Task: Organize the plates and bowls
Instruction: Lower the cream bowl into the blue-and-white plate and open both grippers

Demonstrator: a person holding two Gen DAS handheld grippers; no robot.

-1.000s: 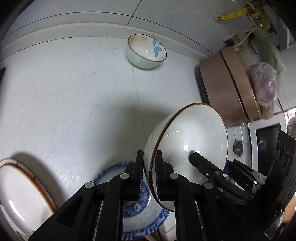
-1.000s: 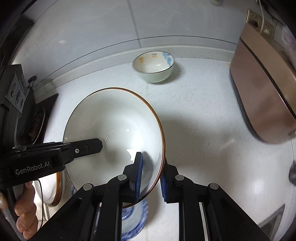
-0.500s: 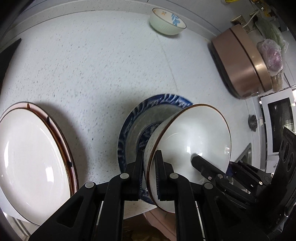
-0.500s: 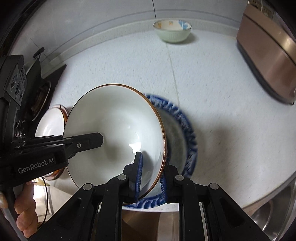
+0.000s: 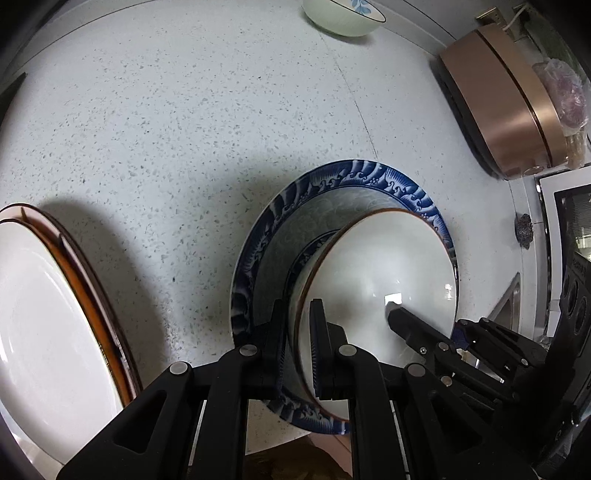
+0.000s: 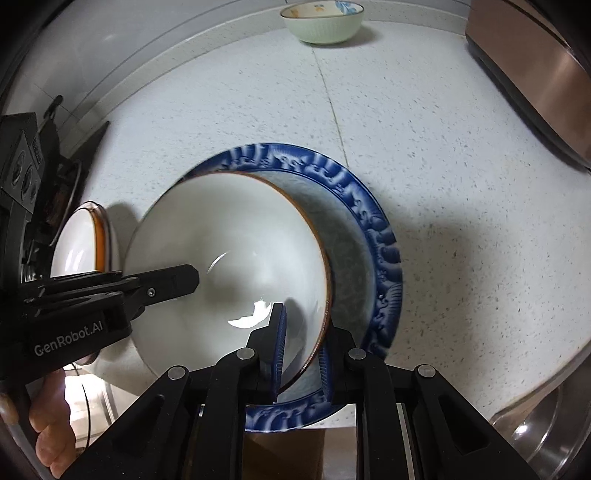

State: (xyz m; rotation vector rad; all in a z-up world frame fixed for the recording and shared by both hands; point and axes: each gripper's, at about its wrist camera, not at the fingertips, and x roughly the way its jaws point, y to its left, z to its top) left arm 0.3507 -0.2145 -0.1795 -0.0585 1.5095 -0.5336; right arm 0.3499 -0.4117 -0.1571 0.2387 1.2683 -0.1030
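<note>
White bowl [image 5: 376,280], brown-rimmed: held above the blue-patterned plate [image 5: 332,177], which is set at the front edge of the counter [image 5: 166,110]; whether the foot of the bowl touches the plate cannot be told.

Left gripper [image 5: 298,343]: jaws pressed nearly together, the bowl's rim pinched between them (one pad inside the wall, one outside).

Right gripper [image 6: 301,345]: likewise narrowed onto the opposite side of the rim, one blue-ribbed pad inside and one outside.

White plates [image 5: 44,314], brown-edged: stacked at the front left of the counter, apart from the blue plate.

Small bowl [image 6: 321,20], floral-painted: placed at the back edge of the counter, well apart from the rest.

Copper-coloured appliance [image 5: 509,110]: stood along the right side.

A person's hand [image 6: 48,421] is seen under the left gripper's handle.
</note>
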